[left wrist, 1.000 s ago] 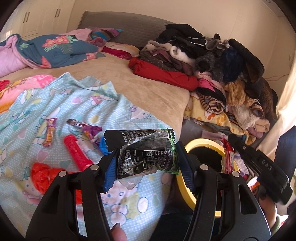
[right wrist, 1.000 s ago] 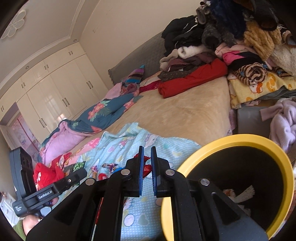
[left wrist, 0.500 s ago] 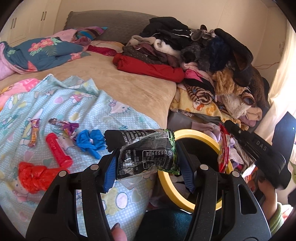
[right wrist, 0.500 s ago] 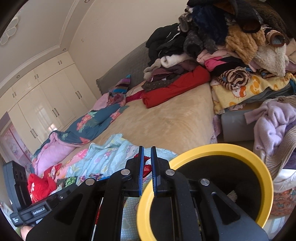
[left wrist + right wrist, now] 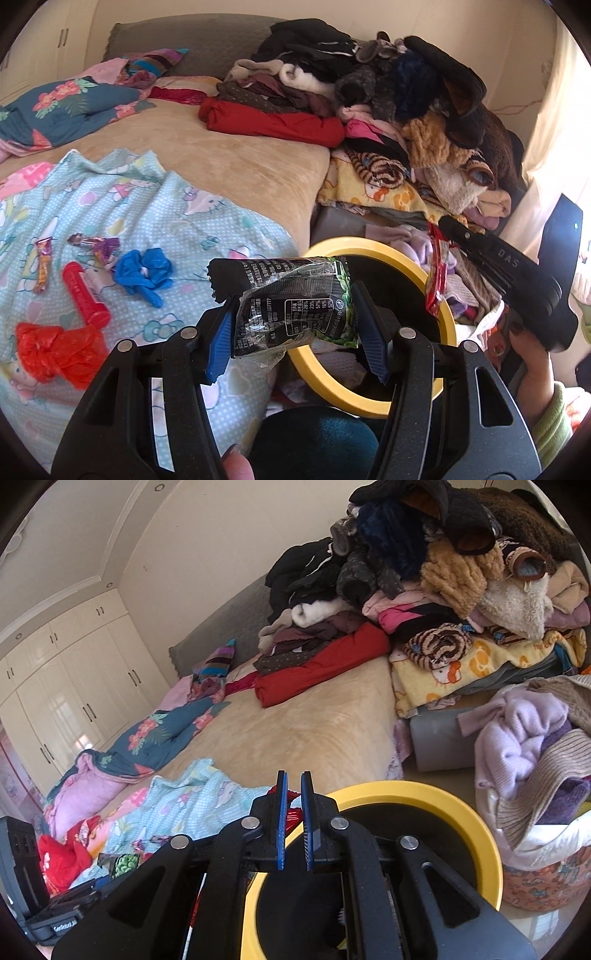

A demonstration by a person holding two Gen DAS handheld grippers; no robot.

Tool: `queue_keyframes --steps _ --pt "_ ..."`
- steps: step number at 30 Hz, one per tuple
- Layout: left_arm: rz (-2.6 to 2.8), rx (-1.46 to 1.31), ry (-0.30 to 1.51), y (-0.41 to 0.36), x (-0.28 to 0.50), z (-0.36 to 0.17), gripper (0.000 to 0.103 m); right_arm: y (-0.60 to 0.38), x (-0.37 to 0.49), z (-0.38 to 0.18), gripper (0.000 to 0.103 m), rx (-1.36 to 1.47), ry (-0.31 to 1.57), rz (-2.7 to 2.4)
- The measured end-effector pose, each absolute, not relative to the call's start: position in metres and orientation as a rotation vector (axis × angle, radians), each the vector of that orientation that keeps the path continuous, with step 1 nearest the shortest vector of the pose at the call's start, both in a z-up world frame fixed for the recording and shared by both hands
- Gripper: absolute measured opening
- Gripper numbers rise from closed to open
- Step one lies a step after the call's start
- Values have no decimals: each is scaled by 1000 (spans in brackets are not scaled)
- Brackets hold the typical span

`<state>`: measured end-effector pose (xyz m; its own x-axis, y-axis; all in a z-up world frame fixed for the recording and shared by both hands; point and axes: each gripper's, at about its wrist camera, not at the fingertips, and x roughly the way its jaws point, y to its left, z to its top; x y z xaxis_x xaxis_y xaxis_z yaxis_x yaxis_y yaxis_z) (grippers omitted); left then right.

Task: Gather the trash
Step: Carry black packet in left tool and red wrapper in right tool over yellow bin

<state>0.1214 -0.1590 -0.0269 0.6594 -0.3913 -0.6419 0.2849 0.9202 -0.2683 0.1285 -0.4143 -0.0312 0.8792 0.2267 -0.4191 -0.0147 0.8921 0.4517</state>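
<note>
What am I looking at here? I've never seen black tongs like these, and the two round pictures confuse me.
No machine: a person holds a hand-squeezed clamp in each hand, each carrying a wide-angle camera looking along its fingers. One picture is from the left gripper, which pinches a black snack wrapper near a yellow-rimmed bin. The other is from the right gripper, fingers shut on a red wrapper above the bin. On the bed's light blue sheet lie a blue glove, a red tube, a red plastic bag and small candy wrappers.
</note>
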Motion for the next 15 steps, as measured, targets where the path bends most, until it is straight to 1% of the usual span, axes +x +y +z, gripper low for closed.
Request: queue_keyframes --steps 15 --pt "-479 -72 808 -204 116 -50 50 -441 128 -47 8 406 505 18"
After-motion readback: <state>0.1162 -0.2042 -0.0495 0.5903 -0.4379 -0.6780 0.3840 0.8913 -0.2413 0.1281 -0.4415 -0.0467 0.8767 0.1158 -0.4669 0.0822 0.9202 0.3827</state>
